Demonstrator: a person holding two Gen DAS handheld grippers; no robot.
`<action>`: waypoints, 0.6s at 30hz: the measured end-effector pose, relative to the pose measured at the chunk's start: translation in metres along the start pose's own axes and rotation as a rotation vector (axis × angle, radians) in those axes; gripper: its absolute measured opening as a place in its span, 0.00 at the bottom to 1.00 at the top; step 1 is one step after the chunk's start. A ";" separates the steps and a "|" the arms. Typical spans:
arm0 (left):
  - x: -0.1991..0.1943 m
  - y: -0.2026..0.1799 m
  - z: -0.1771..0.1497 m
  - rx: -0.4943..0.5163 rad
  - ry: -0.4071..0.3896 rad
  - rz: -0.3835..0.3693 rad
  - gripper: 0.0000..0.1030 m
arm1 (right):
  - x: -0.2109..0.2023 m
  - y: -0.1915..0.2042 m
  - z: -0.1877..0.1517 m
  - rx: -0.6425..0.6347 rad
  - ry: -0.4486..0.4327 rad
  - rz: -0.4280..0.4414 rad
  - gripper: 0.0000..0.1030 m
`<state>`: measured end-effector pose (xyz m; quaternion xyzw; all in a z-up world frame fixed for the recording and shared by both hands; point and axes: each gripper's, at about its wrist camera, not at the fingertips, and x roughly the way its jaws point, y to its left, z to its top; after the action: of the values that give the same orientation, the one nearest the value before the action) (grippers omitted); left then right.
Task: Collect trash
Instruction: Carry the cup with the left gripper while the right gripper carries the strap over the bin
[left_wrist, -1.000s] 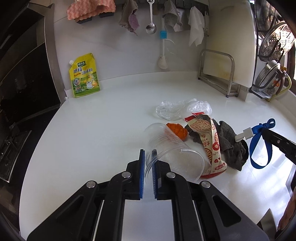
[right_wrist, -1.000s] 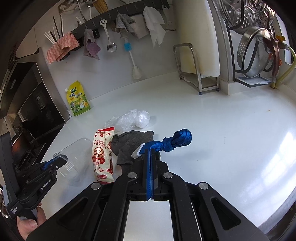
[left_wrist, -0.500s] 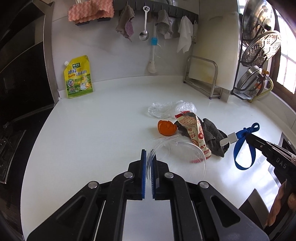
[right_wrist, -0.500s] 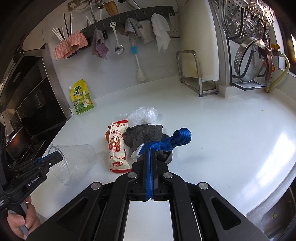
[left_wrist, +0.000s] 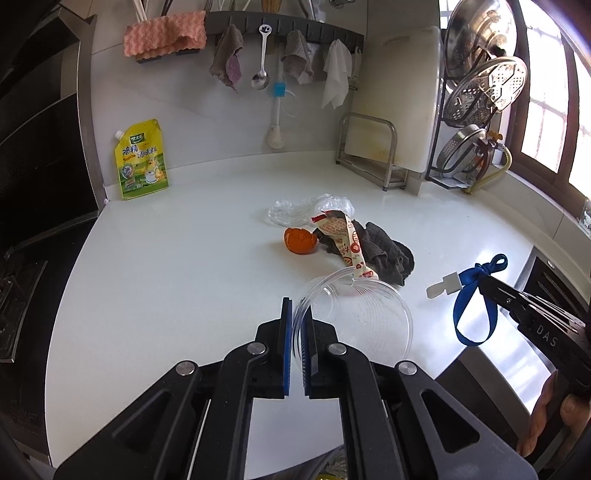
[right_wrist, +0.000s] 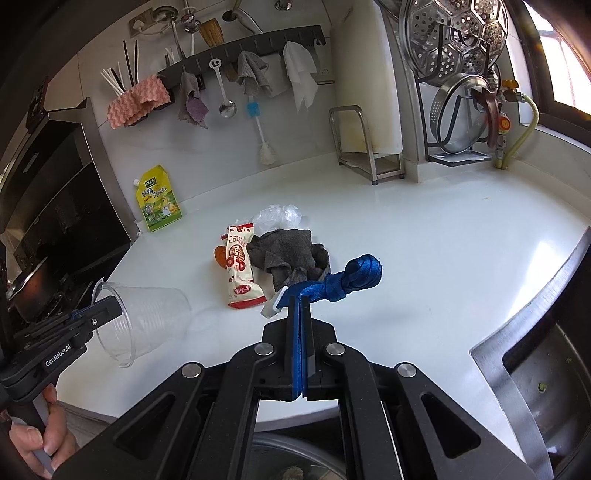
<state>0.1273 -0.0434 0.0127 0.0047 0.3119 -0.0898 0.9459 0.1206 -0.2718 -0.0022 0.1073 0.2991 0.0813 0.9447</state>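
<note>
In the left wrist view, the left gripper (left_wrist: 296, 325) is clamped on the rim of a clear, see-through plastic cup (left_wrist: 356, 314). A second ago the cup lay low by the pile on the white counter (left_wrist: 184, 277); now it is lifted and pulled back toward the near edge, away from the pile. This likely means the cup is picked up and is on its way to a bin. The cup is held on its side, with its round open mouth seen almost face-on. Left behind on the counter are an orange peel (left_wrist: 300, 240), a red and cream snack wrapper (left_wrist: 345, 240), a dark grey rag (left_wrist: 384, 254) and a crumpled clear plastic bag (left_wrist: 310, 210). In the right wrist view, the right gripper (right_wrist: 298, 306) is shut tight on a blue ribbon with a white tag (right_wrist: 343, 278), which is held in the air above the counter near the rag. The ribbon is knotted into a lump at its far end. The cup is seen at the left, in the air, gripped by its rim. A dark opening (right_wrist: 546, 398) is seen at the right edge, but it cannot be told if it is a bin.
</note>
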 end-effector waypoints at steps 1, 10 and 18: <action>-0.004 -0.002 -0.002 0.001 -0.002 -0.007 0.05 | -0.005 0.001 -0.003 -0.001 -0.002 -0.008 0.01; -0.037 -0.024 -0.033 0.063 0.002 -0.071 0.05 | -0.056 0.014 -0.041 0.014 -0.022 -0.040 0.01; -0.066 -0.036 -0.065 0.098 0.008 -0.112 0.05 | -0.097 0.026 -0.084 0.027 -0.025 -0.065 0.01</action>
<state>0.0306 -0.0640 0.0016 0.0339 0.3105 -0.1574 0.9368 -0.0088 -0.2551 -0.0101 0.1111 0.2914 0.0451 0.9490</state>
